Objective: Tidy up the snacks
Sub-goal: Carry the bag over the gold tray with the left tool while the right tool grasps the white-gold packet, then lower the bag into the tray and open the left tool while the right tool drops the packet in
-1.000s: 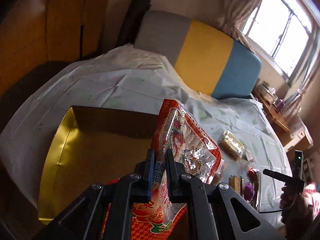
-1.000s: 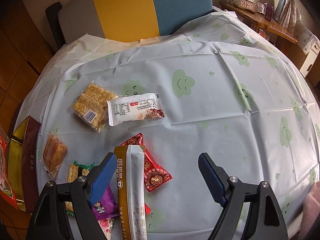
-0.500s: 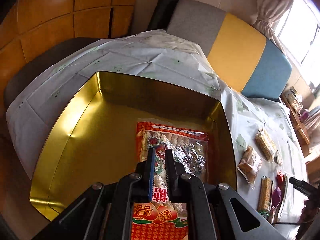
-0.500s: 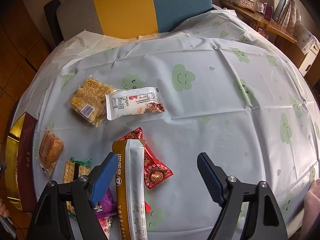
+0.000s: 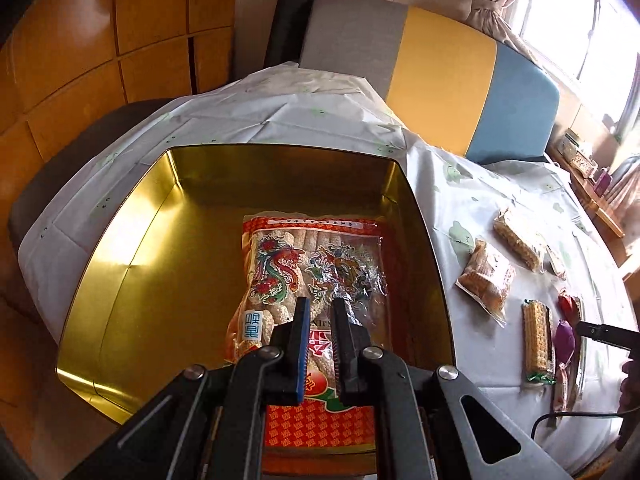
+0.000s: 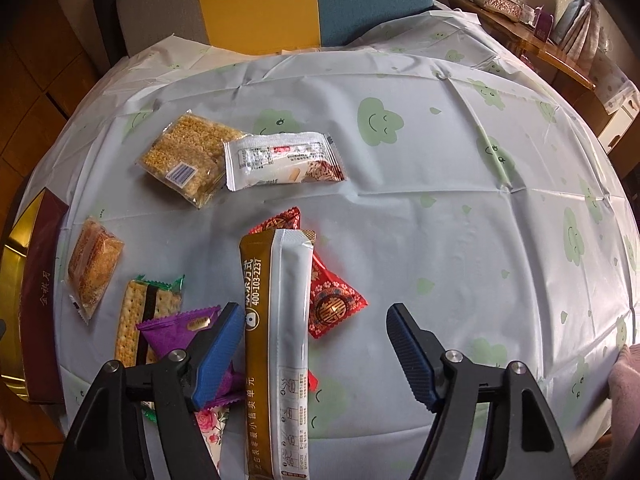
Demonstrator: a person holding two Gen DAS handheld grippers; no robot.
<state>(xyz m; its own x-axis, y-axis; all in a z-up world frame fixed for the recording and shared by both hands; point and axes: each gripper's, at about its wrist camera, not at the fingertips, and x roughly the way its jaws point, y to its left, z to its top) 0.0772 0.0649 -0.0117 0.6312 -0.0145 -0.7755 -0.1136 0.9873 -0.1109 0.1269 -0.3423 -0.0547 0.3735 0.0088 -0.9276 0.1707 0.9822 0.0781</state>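
Observation:
A large red dragon-print snack bag (image 5: 316, 268) lies flat on the floor of the open gold tin (image 5: 140, 248). My left gripper (image 5: 320, 306) sits just above the bag's near half, jaws a small gap apart, not clamping it. My right gripper (image 6: 316, 324) is open wide over the table, with a long brown-and-white stick pack (image 6: 278, 332) lying between its jaws. Around it lie a red packet (image 6: 328, 296), a purple packet (image 6: 180, 328), a cracker pack (image 6: 144, 320), an orange cake pack (image 6: 94, 264), a puffed-rice bar (image 6: 188, 160) and a white wafer pack (image 6: 280, 160).
The table wears a pale cloth with green smiley clouds (image 6: 440, 208). A grey, yellow and blue chair back (image 5: 432, 76) stands behind it. The tin's maroon side (image 6: 42, 280) shows at the left edge of the right wrist view. A wooden shelf with clutter (image 6: 520, 12) stands far right.
My left gripper lowered the red bag from upright into the tin, laid it flat, and its jaws parted slightly. The right gripper shifted slightly forward over the packets and stayed open.

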